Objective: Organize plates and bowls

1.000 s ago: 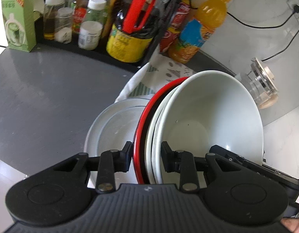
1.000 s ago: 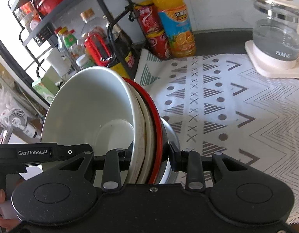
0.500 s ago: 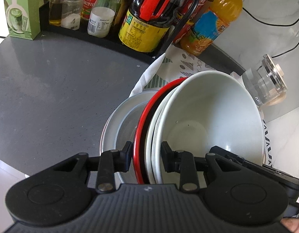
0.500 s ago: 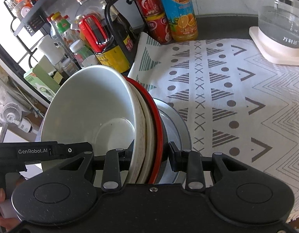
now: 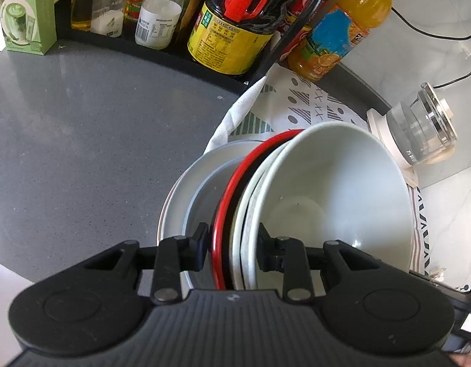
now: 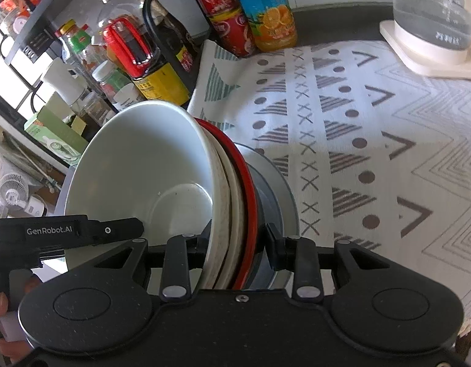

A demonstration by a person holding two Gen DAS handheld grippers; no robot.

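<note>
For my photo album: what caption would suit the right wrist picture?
Right gripper clamps nested bowls above a metal plate, over the patterned cloth.

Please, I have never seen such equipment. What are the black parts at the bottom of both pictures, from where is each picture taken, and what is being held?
Each picture comes from a camera mounted on a hand-held gripper, looking forward along its two fingers. The left gripper and right gripper are both shut on the same stack of bowls, from opposite sides: white bowls nested in a red-rimmed bowl. A grey plate sits just behind the stack. Beyond lie a patterned cloth, a grey counter, a rack of bottles and a glass kettle.
</note>
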